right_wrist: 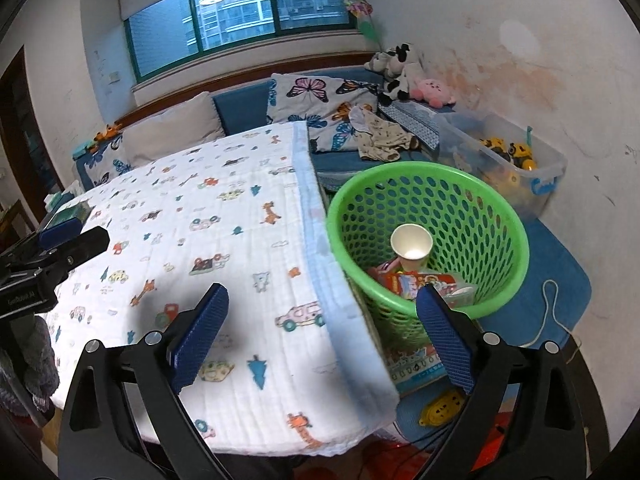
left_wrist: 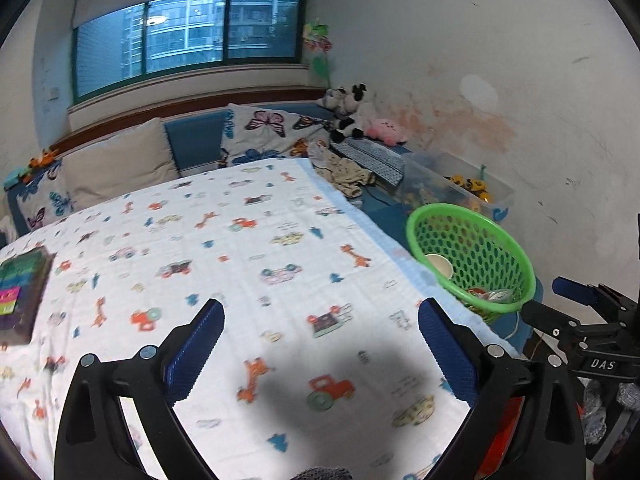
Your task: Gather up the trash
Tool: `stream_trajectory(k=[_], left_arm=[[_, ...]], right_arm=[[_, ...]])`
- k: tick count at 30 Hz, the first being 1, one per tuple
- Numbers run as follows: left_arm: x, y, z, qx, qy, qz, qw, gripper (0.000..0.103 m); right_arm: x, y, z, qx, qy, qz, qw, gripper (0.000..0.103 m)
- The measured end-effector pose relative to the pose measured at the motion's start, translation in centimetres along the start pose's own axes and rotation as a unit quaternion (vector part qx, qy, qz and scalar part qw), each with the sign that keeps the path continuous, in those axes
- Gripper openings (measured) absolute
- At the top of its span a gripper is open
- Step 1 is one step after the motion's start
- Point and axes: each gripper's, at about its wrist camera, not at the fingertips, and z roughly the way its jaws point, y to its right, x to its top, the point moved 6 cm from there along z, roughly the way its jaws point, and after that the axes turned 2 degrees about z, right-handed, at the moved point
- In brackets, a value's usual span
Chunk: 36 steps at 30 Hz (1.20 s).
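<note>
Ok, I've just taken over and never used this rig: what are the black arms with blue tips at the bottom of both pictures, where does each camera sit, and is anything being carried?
There is no robot arm. A person holds a two-finger gripper in each hand, and each gripper carries a wide-angle camera looking along its fingers. One picture comes from the left gripper, the other from the right gripper. The blue tips are the finger pads.

Both stand open with nothing between the pads, so nothing is carried.

Below them lies a white cloth printed with cars and giraffes, covering a table. A dark box with coloured stripes sits on it at the left.

Beside the table stands a green perforated plastic basket. Inside it are a white paper cup and some colourful wrappers.
</note>
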Motion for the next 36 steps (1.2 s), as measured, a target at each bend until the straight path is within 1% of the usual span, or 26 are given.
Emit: stream_trajectory(k=[4,12,19,22,26,36], left_arm=[[-0.8,-1.7,-1.1,0.011,0.007,-0.017,0.9998,0.095],[-2.9,-4.1,-2.6,0.021,0.006,-0.055,0.9983,0.095],[-4.4,-5.5,-3.8,0.044,0.010,-0.064,0.9969,0.095],[-4.7,-5.8,-4.3,0.046,0.012,-0.069,0.9965,0.095],[-5.1,-6.0,-4.6,0.057,0.015,-0.068,0.9959,0.095],[-5.4,-6.4,-5.0,0.067,0.013,-0.075,0.9949,0.095]], right_arm=[[-0.3,-0.9,-0.3,0.006,0.000,-0.009,1.000,0.094],[-0.6,-2.5,-0.6,0.019,0.002,-0.019,1.000,0.095],[-1.1,-3.5,-0.6,0.026,-0.001,-0.024,0.999,0.095],[-1.2,-3.9,-0.7,0.030,0.000,-0.027,0.999,0.095],[-1.3,-4.1,-0.8,0.031,0.000,-0.030,0.999,0.095],[-1.6,-4.3,-1.0,0.038,0.000,-0.028,0.999,0.096]])
